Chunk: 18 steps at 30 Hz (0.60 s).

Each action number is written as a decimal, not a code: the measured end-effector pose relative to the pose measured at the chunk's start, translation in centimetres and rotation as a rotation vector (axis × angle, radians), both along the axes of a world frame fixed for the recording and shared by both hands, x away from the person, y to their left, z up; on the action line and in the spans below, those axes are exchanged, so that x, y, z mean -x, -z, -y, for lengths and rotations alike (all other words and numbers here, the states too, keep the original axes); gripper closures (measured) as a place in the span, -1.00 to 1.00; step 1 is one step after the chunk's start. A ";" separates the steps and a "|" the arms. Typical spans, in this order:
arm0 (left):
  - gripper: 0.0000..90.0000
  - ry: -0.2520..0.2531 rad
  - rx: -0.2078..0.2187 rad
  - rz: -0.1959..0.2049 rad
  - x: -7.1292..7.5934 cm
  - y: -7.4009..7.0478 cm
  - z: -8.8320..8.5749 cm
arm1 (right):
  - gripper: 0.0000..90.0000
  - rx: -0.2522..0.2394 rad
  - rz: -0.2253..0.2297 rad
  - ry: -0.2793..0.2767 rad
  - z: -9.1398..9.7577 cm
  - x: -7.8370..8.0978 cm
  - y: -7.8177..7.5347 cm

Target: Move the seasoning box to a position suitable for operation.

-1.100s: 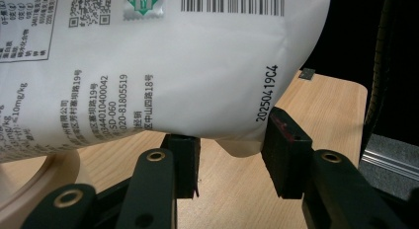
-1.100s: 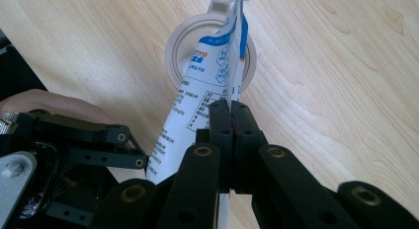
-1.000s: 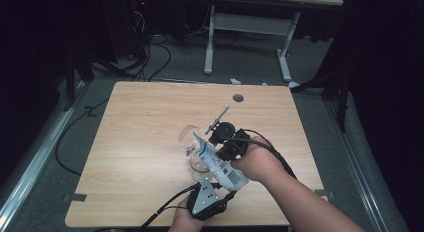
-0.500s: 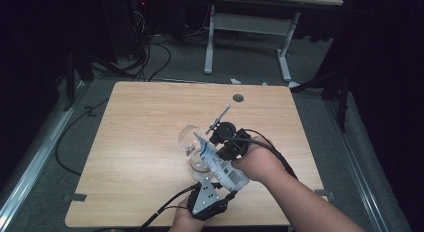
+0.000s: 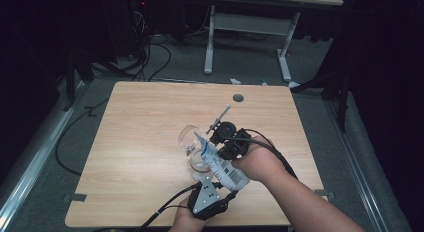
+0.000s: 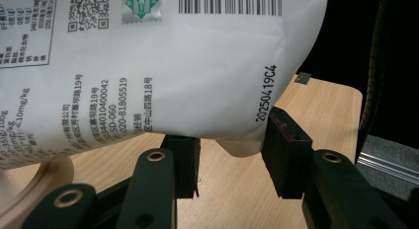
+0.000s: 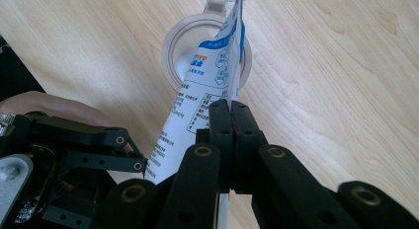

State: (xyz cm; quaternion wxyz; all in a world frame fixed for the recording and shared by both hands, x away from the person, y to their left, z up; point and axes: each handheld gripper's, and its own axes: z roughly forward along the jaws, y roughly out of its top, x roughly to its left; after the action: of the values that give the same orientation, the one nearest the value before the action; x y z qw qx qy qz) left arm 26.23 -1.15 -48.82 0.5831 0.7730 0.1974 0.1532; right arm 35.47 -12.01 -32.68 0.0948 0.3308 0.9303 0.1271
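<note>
The wooden table (image 5: 150,142) is being used as the work surface, w/ most of it bare toward the far and left sides. Near its front-centre, a white printed pouch (image 5: 220,164) is being held tilted, its torn top corner being aimed down and left at a clear glass jar (image 5: 190,137) w/ a hinged lid (image 5: 200,164) lying open beside it, probably so the contents can be tipped into the jar. The pouch is being pinched by the right gripper (image 7: 230,110), jaws pressed tight together on the thin upper edge, which is likely why the spout is being kept narrow and steady. The pouch's fat bottom end is being bracketed by the left gripper (image 6: 230,157) from the near side: jaws are being held part-spread, one pad (image 6: 284,150) touching the bag's lower corner, the other just under it; a firm clamp cannot be told, so it is being read as support rather than a grip. Obstacles: the open lid is sitting right under the pouch, so the jar mouth is being partly crowded. Further off, a small round cable hole (image 5: 238,98) is being left well apart at the far side, and tape marks (image 5: 75,197) are lying at the near-left edge, nothing there being in the way.
</note>
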 end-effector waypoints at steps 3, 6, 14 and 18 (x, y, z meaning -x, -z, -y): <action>0.37 0.000 -0.001 0.002 -0.1 0.0 0.0 | 1.00 -0.003 0.003 -0.003 -0.1 0.0 0.0; 0.37 -0.002 0.003 0.003 -0.1 -0.1 -0.1 | 1.00 0.003 0.003 0.000 -0.1 -0.1 -0.2; 0.37 -0.002 0.008 0.002 -0.1 -0.2 0.0 | 1.00 0.001 0.007 -0.002 -0.2 -0.1 -0.2; 0.37 -0.002 0.004 0.003 -0.1 -0.2 0.0 | 1.00 0.002 0.008 -0.003 -0.2 -0.1 -0.2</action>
State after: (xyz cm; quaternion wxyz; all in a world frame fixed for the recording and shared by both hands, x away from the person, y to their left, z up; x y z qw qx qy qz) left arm 26.37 -1.13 -48.65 0.5848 0.7715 0.1975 0.1545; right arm 35.53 -11.81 -32.49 0.0986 0.3287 0.9306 0.1276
